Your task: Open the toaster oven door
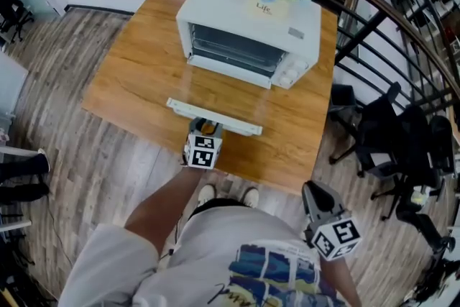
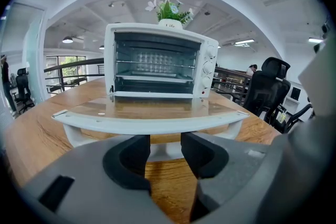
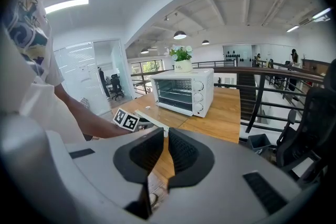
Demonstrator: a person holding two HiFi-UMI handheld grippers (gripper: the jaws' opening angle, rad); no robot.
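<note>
Though fully down, door point(image 1: 213, 118) edge just beyond parted left gripper point(image 2: 165, 142)

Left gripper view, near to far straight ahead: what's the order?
left gripper, jaws apart → door handle → oven door, folded down flat → toaster oven, cavity open → potted plant on its top

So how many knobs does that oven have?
3, stacked in a column at the right end of the oven front: top knob, middle knob, bottom knob. None looks hidden.
</note>
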